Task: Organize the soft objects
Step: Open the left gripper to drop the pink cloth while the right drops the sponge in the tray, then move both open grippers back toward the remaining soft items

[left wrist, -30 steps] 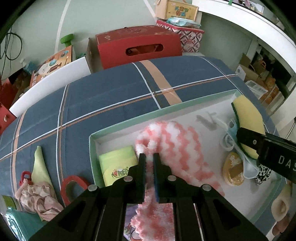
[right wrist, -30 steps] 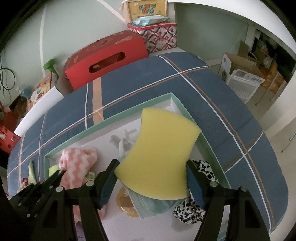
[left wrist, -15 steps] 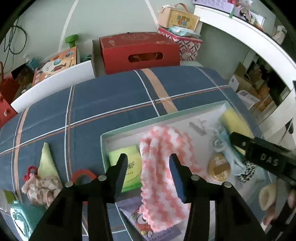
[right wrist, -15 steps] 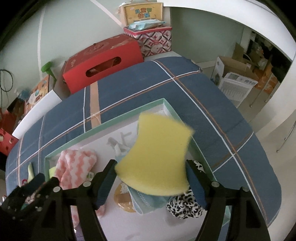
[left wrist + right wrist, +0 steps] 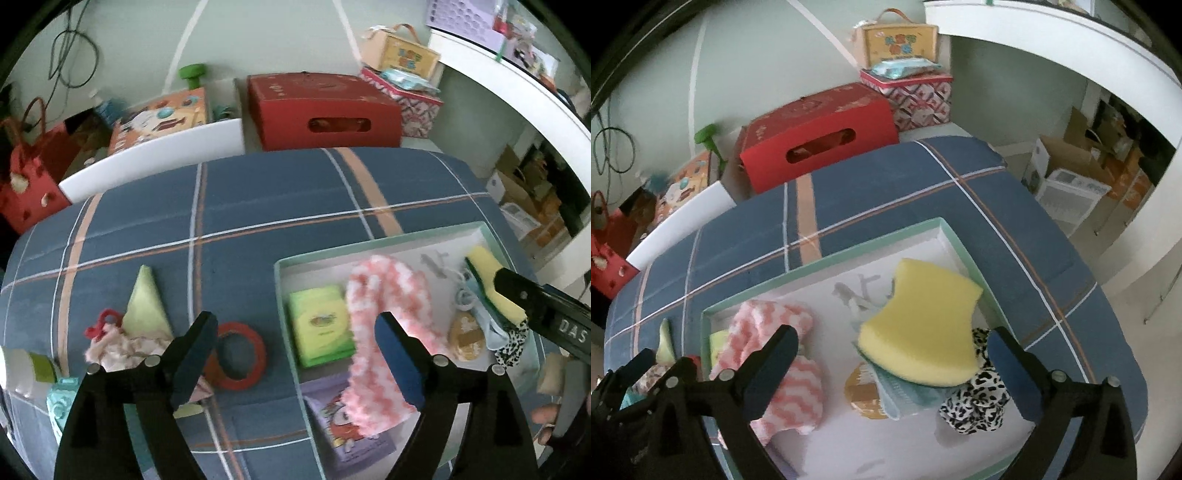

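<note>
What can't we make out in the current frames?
- Left wrist view: the picture book is half covered by the pink-and-white fuzzy cloth, so its cover is unreadable.
- Left wrist view: the teal item at the lower left is cut off by the frame edge and the left gripper.
- Right wrist view: the round yellow item sits under the teal cloth and yellow sponge; identity unclear.

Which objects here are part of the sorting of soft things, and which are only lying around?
Part of the job:
yellow sponge
pink-white fluffy cloth
leopard-print fabric
mint tray
crumpled pink fabric, outside the tray
both open tools

Only lying around:
red box
patterned tin
cardboard boxes
</note>
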Action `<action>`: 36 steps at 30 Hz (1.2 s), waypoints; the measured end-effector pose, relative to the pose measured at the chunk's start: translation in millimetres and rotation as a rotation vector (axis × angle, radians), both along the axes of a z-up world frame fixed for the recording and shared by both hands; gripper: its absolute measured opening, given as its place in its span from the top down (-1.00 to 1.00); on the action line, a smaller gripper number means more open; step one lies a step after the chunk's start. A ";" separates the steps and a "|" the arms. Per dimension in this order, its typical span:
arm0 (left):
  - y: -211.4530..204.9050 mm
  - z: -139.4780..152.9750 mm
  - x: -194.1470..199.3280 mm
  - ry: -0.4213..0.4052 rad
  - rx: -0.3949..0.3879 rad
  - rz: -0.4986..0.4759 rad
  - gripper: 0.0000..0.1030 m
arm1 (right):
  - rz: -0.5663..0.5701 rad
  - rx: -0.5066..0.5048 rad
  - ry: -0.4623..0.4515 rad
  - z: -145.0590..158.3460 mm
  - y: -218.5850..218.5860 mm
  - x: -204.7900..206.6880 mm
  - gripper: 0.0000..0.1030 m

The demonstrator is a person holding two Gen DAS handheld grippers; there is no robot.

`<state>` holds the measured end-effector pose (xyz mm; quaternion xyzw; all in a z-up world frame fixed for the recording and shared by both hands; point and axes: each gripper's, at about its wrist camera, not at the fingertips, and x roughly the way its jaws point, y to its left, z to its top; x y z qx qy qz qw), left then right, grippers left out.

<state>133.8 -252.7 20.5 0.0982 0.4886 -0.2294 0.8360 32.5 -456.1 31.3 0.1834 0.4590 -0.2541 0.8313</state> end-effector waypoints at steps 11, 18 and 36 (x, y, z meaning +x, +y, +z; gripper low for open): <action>51.7 17.0 10.7 -0.018 -0.048 0.125 -0.71 | 0.060 -0.035 -0.012 10.2 24.7 6.5 -1.00; 86.6 30.2 13.6 -0.035 -0.082 0.197 -0.71 | 0.114 -0.049 0.028 2.6 44.9 18.5 -1.00; 189.3 28.4 20.9 -0.054 -0.062 0.423 -0.71 | 0.340 -0.075 0.032 3.3 139.2 60.9 -1.00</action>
